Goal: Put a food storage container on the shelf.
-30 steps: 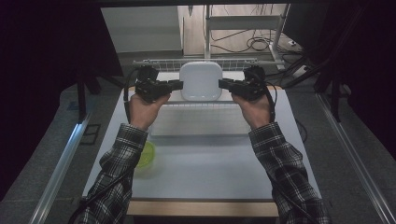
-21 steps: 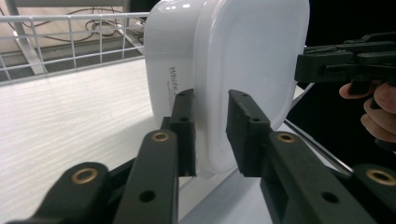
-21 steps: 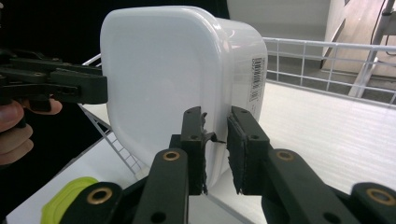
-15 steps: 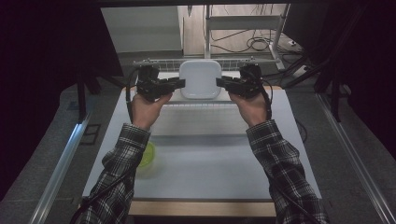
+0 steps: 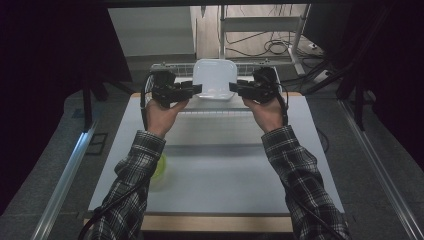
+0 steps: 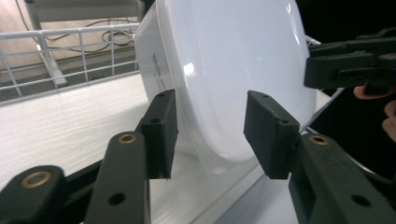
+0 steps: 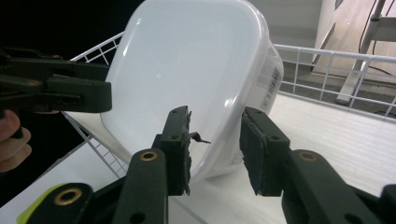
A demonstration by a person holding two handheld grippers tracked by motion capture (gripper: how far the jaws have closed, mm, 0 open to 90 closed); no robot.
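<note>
A white plastic tub (image 5: 215, 79) leans tilted on its edge inside a white wire rack (image 5: 170, 67) at the table's far end. My left gripper (image 5: 197, 90) sits at its left rim and my right gripper (image 5: 234, 89) at its right rim. In the left gripper view the tub's rim (image 6: 233, 70) lies between the spread jaws of my left gripper (image 6: 212, 135), which have just been opening. My right gripper (image 7: 215, 149) has also just been opening, with the tub's corner (image 7: 187, 79) between its jaws. On neither gripper do the pads press on the tub.
The rack's wire wall (image 6: 70, 51) runs behind the tub. A white ridged strip (image 5: 215, 114) lies under the hands on the white table (image 5: 215, 170). A yellow-green object (image 5: 160, 167) sits partly under the left sleeve. Cables and a metal stand are beyond the table.
Both grippers' jaws have spread apart at the tub's rims. The hands have stayed about where they were, and the tub stays leaning in the rack.
</note>
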